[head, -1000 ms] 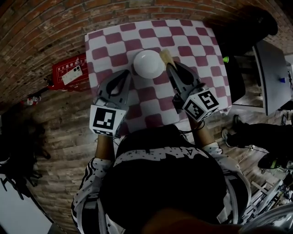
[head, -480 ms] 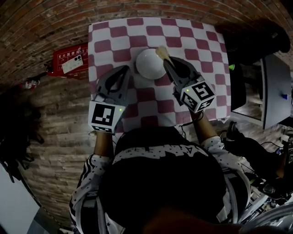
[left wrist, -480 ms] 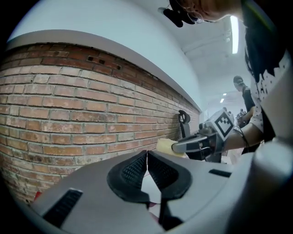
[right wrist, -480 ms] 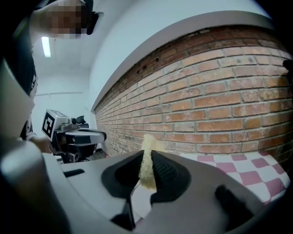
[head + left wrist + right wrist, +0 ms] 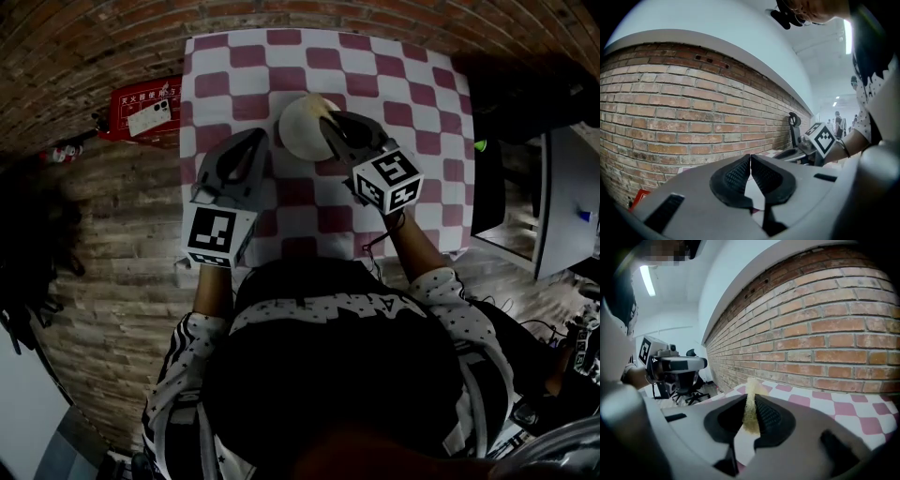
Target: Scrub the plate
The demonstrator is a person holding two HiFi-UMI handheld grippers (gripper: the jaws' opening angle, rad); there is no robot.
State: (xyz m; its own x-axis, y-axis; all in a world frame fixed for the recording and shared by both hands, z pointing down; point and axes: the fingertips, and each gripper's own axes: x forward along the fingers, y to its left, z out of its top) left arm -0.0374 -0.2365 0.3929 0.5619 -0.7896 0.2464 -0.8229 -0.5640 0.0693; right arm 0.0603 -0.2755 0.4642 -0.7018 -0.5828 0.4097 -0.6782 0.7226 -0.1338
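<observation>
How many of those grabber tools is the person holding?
2. The left hand-held gripper is beside the plate, shut; the right hand-held gripper is over it, holding a sponge.

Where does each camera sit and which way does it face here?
Head view: on the person's head, looking down at the plate on the checked table; torso, forearms, left gripper and right gripper show.
Left gripper view: rides the left gripper, looking along its shut jaws toward a brick wall.
Right gripper view: rides the right gripper, looking along jaws shut on the sponge.
Shared: each gripper view shows the other gripper and the brick wall.
</observation>
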